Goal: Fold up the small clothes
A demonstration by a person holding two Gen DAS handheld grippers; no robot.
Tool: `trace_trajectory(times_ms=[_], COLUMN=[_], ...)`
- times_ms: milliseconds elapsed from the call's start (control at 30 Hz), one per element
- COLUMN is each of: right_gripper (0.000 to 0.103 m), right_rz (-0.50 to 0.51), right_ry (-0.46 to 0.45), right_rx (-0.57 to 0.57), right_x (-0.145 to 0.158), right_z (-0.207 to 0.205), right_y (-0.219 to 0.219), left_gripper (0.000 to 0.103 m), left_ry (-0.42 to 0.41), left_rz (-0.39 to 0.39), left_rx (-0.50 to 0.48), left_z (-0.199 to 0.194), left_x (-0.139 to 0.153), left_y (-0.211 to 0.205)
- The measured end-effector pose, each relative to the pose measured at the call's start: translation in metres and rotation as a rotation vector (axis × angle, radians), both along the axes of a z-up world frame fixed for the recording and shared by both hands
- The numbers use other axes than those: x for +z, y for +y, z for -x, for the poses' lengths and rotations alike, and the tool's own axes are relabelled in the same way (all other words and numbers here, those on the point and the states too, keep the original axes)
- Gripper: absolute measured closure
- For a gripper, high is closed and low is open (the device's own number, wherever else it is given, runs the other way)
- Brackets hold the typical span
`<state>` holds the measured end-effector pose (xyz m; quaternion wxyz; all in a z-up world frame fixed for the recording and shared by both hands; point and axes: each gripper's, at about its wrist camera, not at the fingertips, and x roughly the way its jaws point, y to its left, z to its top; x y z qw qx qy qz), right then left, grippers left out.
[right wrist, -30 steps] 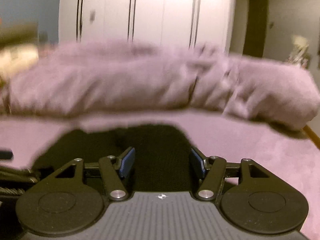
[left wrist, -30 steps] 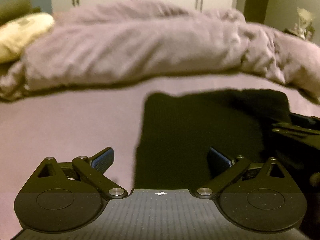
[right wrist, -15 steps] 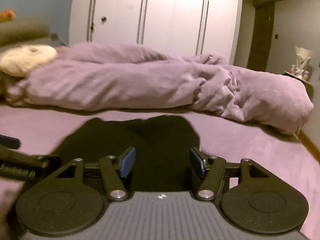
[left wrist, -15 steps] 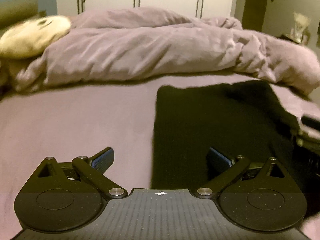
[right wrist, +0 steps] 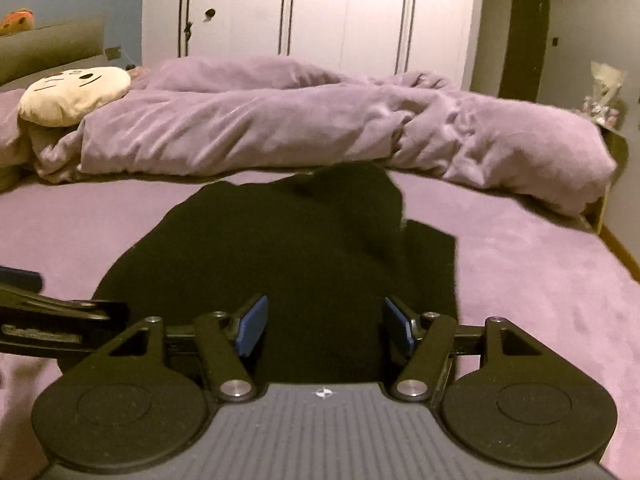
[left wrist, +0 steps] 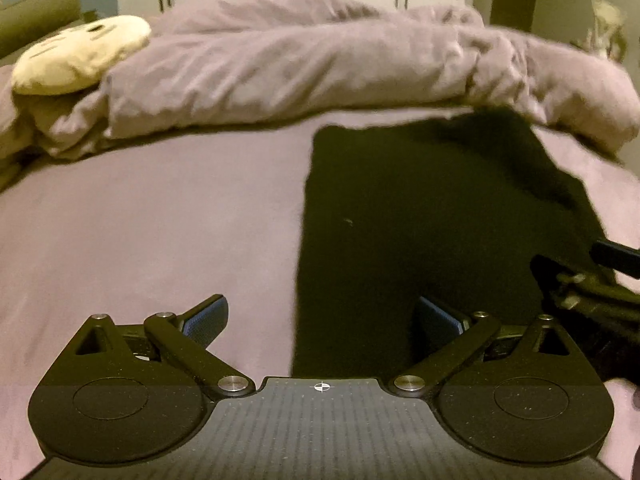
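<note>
To the left of the left gripper [left wrist: 322, 320] lies only bare purple bedsheet [left wrist: 140, 232]; its jaws stand wide apart with nothing between them, the left pad over sheet and the right pad over the black garment [left wrist: 420, 216]. Compared with a second ago, the garment's straight left edge now runs further ahead of this tool and more of the cloth shows, so both tools seem to have drawn back from it. Further right, the right gripper [right wrist: 324, 326] hangs over the garment's near part, partly open, narrower than the left, and empty. Ahead of it a raised hump sits at the far end and a flat flap juts out on its right. The cloth looks released after a fold; I judge another fold or tidying is left
</note>
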<state>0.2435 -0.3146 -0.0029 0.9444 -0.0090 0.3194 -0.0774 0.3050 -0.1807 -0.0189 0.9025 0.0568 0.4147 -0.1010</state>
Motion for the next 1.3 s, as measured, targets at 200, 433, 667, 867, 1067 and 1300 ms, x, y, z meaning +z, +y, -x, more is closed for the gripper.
trace_trajectory(times_ms=[200,433,667,867,1067,1300], right_gripper=[0.031,0.025,0.013,0.005,0.005,0.004], right_rz=[0.064,-0.011,-0.101,-0.416,-0.68,-0.755], right_ry=[0.092,0.067,-0.005,-0.016,0.093,0.081], right_rx=[0.029,0.02,0.025,-0.111,-0.113,-0.054], right_x=[-0.036,-0.044,-0.022,-0.015,-0.058,-0.079], right_z=[-0.011,-0.009,0.025,0.017,-0.033,-0.045], right_y=[-0.005,-0.022,-0.032,-0.105,-0.147,-0.143], left_gripper=[0.0,0.0,0.0,0.0,0.0,0.0], left_ry=[0.028,0.012,0.048,0.151,0.299,0.379], left_rz=[-0.028,-0.051,0.111,0.303,0.43,0.451], left_rx=[-0.032,-0.015,0.0,-0.02,-0.097,-0.113], left_z=[-0.004,0.003,0.003,-0.053,-0.099,-0.111], left_x=[-0.025,-0.027,-0.011,-0.011,-0.033,-0.042], left_y=[-0.008,-0.013,0.028,0.063,0.044,0.027])
